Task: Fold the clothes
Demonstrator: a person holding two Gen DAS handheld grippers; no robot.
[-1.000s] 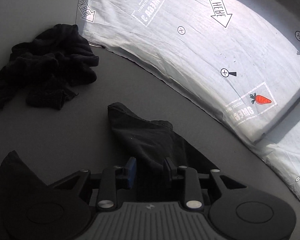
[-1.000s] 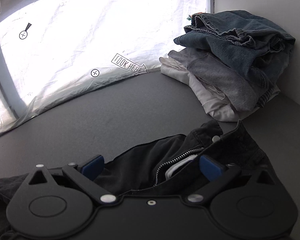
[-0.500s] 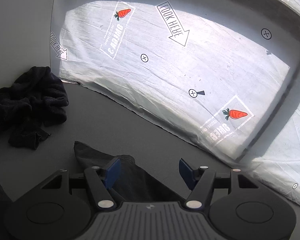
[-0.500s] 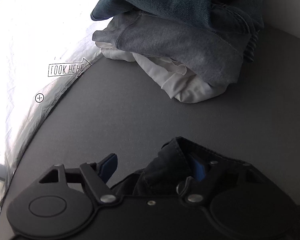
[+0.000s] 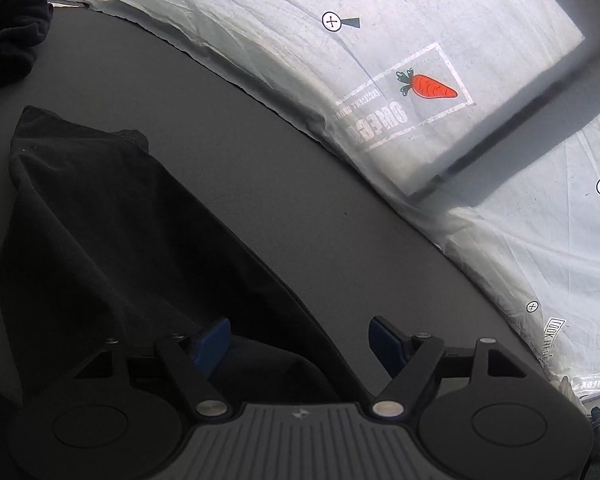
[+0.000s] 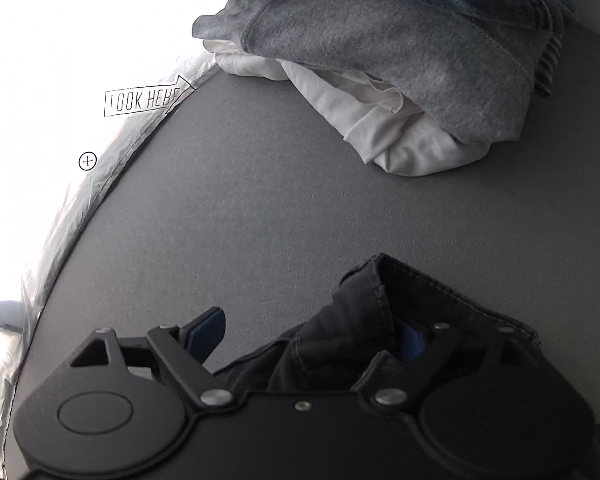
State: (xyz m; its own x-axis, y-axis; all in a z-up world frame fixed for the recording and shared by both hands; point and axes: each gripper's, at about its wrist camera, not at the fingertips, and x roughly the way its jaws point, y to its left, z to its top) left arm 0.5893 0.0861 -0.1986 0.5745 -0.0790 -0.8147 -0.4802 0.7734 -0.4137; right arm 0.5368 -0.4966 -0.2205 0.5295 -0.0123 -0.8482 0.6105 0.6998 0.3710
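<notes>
1. Black trousers (image 5: 112, 220): dark, matte cloth lying flat on the grey table (image 5: 284, 184), one leg running from the far left toward the left gripper (image 5: 300, 340).
2. Waistband end (image 6: 384, 312): denim-like, stitched hem, crumpled and standing up in a peak on the table in front of the right gripper (image 6: 312, 336).
3. Left gripper: jaws opening, blue pads wide apart; cloth edge passing between them, no pad pressing on it.
4. Right gripper: jaws opening; left pad clear over bare table, right pad partly hidden behind the waistband, contact not discernible.
5. Writing: "LOOK HERE" arrow (image 6: 142, 100) on the white sheet (image 5: 440, 40); carrot logo (image 5: 428, 86) with mirrored lettering, "OMEGA" partly legible.
6. Sheet: thin, creased, with crosshair marks.
7. Table surface: fine-grained, felt-like.
8. Pile (image 6: 400, 48) at far right: blue denim on top, grey fleece below, white cloth at the bottom.
9. Loose black garment (image 5: 8, 28), bunched, at far left.
</notes>
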